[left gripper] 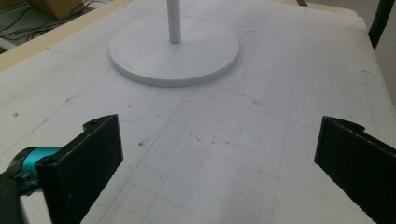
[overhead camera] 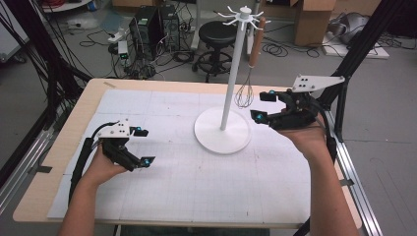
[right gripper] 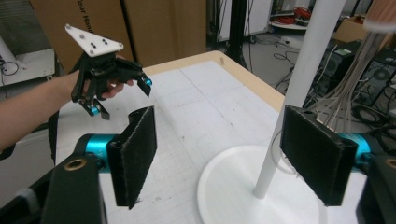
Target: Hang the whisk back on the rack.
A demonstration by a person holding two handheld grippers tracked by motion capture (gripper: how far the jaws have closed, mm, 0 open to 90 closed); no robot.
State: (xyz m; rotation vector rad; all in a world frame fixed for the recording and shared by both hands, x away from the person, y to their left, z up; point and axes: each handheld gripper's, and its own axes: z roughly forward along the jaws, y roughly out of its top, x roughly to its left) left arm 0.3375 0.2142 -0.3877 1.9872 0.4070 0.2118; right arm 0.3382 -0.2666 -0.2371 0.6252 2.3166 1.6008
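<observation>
A white utensil stand [overhead camera: 222, 132] rises from a round base at the middle of the gridded mat. A whisk [overhead camera: 244, 94] with a wooden handle hangs from one of its top hooks. My right gripper [overhead camera: 263, 105] is held open just right of the pole, at the height of the whisk's wires. From its own view [right gripper: 217, 140] the pole [right gripper: 303, 93] and the whisk wires [right gripper: 359, 60] lie just beyond the right jaw. My left gripper [overhead camera: 144, 146] is open low over the mat's left side and holds nothing. Its own view [left gripper: 217, 140] faces the stand's base [left gripper: 173, 56].
The white mat [overhead camera: 196, 187] covers most of the wooden table [overhead camera: 39, 196]. A black frame post [overhead camera: 354, 49] stands at the table's right edge. Behind the table are a black stool [overhead camera: 217, 34], computer towers [overhead camera: 152, 24] and cables on the floor.
</observation>
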